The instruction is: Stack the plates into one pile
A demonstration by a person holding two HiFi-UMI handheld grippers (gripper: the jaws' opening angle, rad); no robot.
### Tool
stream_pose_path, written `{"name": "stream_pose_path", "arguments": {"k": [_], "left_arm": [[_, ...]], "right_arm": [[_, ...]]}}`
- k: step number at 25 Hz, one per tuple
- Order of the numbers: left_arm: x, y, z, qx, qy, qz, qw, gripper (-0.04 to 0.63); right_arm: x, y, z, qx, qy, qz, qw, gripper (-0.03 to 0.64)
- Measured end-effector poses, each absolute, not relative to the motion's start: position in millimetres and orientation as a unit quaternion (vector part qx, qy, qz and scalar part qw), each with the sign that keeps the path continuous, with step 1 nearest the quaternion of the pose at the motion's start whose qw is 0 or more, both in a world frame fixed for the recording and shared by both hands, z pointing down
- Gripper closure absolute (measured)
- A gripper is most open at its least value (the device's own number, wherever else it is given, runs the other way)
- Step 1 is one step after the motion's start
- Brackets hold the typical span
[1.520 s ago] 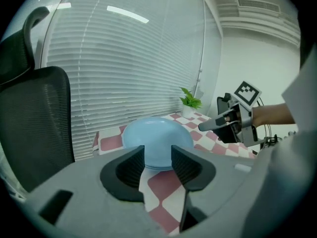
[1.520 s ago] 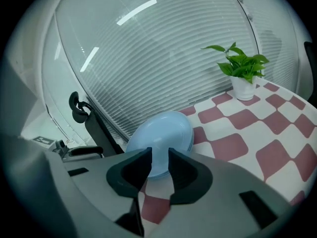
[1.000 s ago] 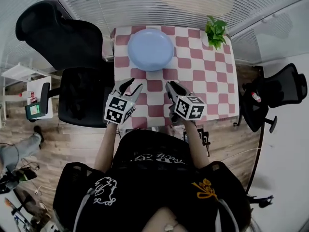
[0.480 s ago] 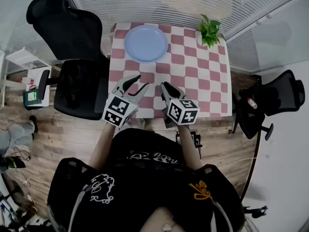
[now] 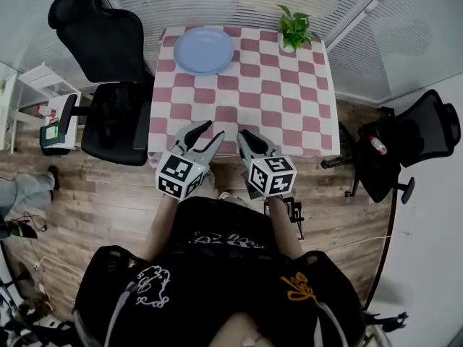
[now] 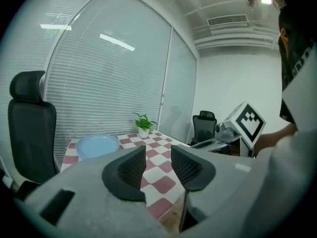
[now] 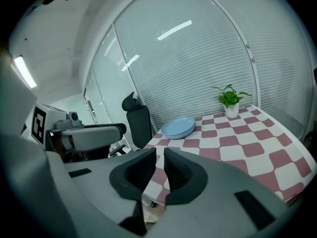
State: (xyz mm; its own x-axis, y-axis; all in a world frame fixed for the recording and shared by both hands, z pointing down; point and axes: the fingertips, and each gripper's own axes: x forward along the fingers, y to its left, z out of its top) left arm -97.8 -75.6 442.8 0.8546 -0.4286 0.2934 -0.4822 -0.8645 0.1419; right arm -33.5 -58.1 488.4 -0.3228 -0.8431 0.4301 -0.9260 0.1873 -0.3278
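- plates: light blue, sitting in one pile at the far-left corner of the table. The right gripper view shows more than one stacked, can't tell the exact count
- table has a pink/white checked cloth
- small potted plant at the table's far-right corner, well apart from the plates
- left gripper: held just off the table's near edge, towards its left half. Jaws stand moderately apart w/ nothing between the pads, only the cloth seen past them
- right gripper: also just off the table's near edge, beside the left one. Jaws have just been closing, now only a narrow slit, nothing in it
- both grippers point towards the table and sit well apart from the plates, touching nothing
- black office chair right beside the table's left side
- another black chair off the table's right side, further out
- wood floor around the table
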Motion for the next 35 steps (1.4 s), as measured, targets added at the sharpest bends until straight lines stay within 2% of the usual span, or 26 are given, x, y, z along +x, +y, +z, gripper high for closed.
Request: {"name": "stream_pose_path", "arguments": {"k": [14,35], "left_arm": [[-118,13,439,0.948,-0.268,0.141,0.097,0.428],[-205,31,441,0.953,-0.245,0.156,0.083,0.428]], "right_arm": [[-66,22,479,0.534,-0.806,0.242,0.079,0.568],[-147,31,451,0.550,-0.805,0.204,0.091,0.583]]}}
